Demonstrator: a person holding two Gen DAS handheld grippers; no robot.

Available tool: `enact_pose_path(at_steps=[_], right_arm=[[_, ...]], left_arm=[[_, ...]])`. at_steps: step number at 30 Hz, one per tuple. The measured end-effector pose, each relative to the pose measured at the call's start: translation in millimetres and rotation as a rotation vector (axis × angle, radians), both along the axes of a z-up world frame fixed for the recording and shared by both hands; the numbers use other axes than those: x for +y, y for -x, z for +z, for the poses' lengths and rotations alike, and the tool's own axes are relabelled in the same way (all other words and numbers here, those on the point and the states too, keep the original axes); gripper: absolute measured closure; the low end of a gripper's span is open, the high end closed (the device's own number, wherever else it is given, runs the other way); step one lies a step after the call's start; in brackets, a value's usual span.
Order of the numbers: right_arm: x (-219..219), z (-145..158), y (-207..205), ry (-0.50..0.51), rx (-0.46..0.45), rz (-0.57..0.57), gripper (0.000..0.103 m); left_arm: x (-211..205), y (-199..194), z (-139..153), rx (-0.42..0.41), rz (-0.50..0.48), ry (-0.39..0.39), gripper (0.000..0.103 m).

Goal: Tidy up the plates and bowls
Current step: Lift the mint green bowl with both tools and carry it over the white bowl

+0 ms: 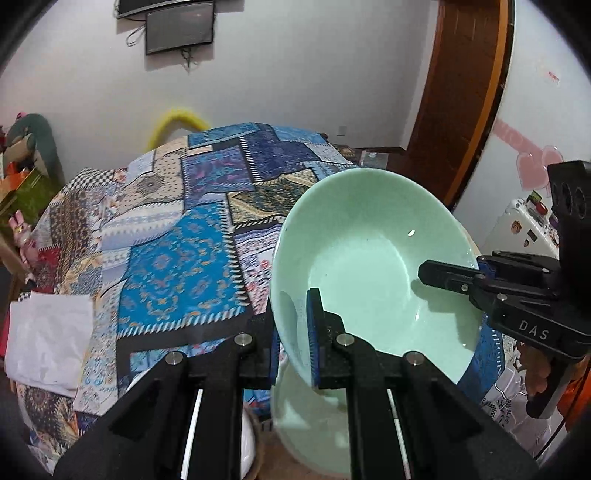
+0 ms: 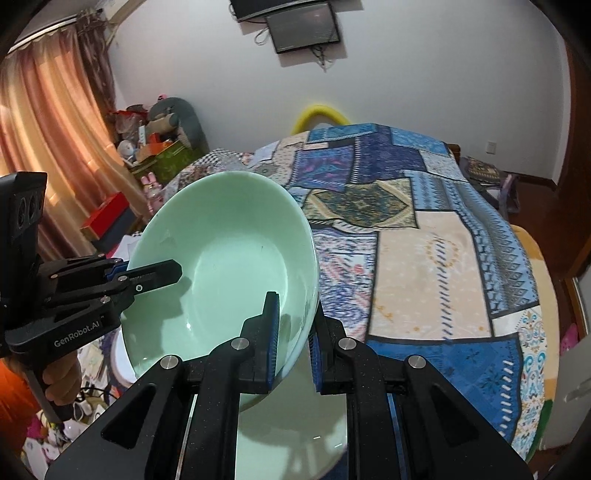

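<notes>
Patchwork blue cloth point(image 1: 177, 236) covers the table beneath a wall-mounted screen point(image 2: 303, 27). Above it a pale green bowl point(image 1: 369, 266) is held tilted in the air, over a second green dish point(image 2: 291, 435) below. The left gripper point(image 1: 293, 347) pinches one side of its rim; the right gripper point(image 2: 293, 350) clamps the opposite side. Their bodies read "DAS" and "GenRobot.AI".

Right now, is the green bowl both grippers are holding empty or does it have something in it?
Empty. The green bowl shows only bare glazed inside in both wrist views, as the left gripper and right gripper pinch opposite rims.
</notes>
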State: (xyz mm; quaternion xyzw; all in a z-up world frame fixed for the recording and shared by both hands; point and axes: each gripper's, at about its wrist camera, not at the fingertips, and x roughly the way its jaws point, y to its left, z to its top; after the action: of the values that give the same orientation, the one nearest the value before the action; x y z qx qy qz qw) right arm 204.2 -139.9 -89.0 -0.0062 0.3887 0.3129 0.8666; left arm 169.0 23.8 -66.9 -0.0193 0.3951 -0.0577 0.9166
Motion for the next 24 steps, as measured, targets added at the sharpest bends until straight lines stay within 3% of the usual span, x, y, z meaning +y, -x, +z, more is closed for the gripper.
enact_pose_path(at_steps=[9,24], right_arm=[[41.0,-5.3,16.9,-0.019,0.020,0.068,0.090],[103.4,-30.0,32.7,-0.015,0.087,0.158,0.090]], left_arm=[[46.8,37.6,-0.9,-0.021,0.075,0.026,0.091],[112.7,80.8,-29.5,-0.011,0.185,0.057,0.091]])
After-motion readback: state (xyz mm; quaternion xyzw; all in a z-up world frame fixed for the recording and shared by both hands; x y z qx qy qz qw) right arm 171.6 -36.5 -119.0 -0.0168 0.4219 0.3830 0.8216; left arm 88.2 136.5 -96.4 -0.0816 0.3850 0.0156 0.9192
